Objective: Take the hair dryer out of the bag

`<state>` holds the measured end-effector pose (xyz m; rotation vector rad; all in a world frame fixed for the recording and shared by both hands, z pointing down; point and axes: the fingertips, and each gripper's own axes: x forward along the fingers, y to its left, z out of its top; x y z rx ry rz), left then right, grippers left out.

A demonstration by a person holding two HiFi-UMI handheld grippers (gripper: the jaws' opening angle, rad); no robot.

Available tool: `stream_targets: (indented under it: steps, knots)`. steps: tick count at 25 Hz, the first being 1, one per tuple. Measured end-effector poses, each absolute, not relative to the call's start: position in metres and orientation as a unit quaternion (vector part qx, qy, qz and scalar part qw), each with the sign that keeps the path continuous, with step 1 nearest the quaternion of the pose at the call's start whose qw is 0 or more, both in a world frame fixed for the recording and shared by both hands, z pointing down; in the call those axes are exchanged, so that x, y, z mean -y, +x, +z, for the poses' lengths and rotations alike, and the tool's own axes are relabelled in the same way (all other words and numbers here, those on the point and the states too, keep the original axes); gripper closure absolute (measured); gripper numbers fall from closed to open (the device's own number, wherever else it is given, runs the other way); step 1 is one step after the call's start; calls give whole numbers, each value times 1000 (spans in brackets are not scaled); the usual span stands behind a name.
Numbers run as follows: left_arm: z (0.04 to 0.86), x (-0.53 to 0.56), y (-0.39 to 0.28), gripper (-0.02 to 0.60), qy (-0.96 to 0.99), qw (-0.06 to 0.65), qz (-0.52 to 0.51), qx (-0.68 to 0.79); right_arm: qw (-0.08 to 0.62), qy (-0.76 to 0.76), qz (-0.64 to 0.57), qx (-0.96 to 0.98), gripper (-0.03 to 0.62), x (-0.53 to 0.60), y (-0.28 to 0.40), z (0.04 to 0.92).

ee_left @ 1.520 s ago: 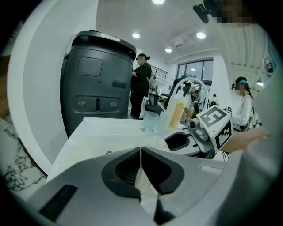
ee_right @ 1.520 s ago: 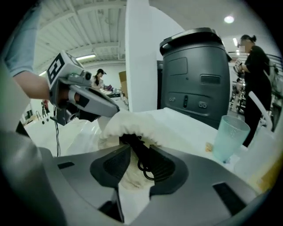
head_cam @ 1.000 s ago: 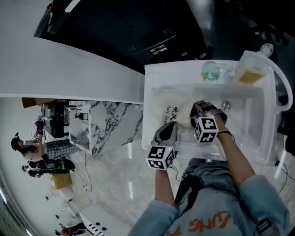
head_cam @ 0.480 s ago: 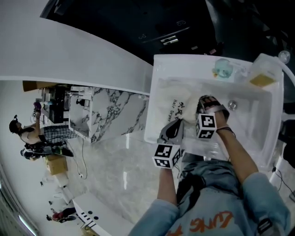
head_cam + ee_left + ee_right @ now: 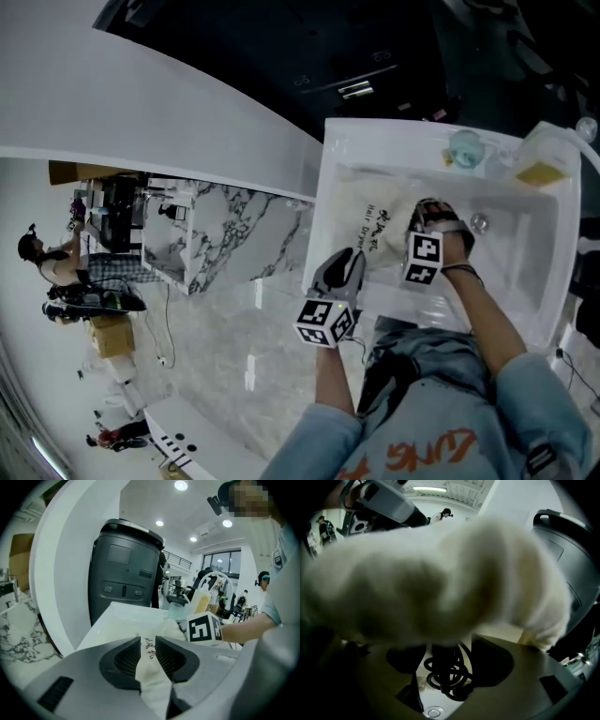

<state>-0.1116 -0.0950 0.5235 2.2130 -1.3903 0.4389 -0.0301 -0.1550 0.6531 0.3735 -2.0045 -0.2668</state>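
Observation:
A cream cloth bag (image 5: 370, 220) with dark print lies in the white sink (image 5: 321, 234). My left gripper (image 5: 345, 267) is at the sink's near rim, over the bag's near end. Its jaws are opening, and the bag's cloth (image 5: 152, 679) runs loosely through the gap of the left gripper (image 5: 147, 653). My right gripper (image 5: 433, 214) points down at the bag's right end with its jaws wide apart. A black coiled cord (image 5: 447, 677) lies beyond the right gripper (image 5: 447, 667), under the blurred bag (image 5: 440, 578). The dryer's body is hidden.
A bottle of yellow liquid (image 5: 544, 164) and a teal cup (image 5: 464, 148) stand on the sink's far rim. The drain (image 5: 480, 223) lies right of the bag. A black bin (image 5: 124, 581) stands behind the sink. A curved white counter runs along the left.
The left gripper has drawn back a little toward the sink's near rim. The right gripper has tipped further down at the bag's right end. The head camera has shifted.

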Motion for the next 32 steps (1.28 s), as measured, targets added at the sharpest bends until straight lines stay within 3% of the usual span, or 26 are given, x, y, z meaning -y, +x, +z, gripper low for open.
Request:
stream_targets:
  steps: [4, 12, 18, 22, 32]
  knots:
    - [550, 85, -160, 454, 757, 219, 265, 556, 518, 180, -112, 828, 249, 165, -29, 653]
    - [594, 73, -190, 373, 713, 237, 349, 560, 526, 119, -28, 842, 307, 161, -29, 666]
    - [611, 73, -191, 370, 712, 224, 398, 533, 541, 50, -30, 839, 313, 159, -37, 670]
    - [620, 72, -192, 370, 713, 199, 442, 506, 543, 21, -21, 839, 357, 157, -39, 672]
    - [617, 71, -226, 371, 676, 209, 436, 556, 559, 27, -68, 826, 395, 157, -38, 669]
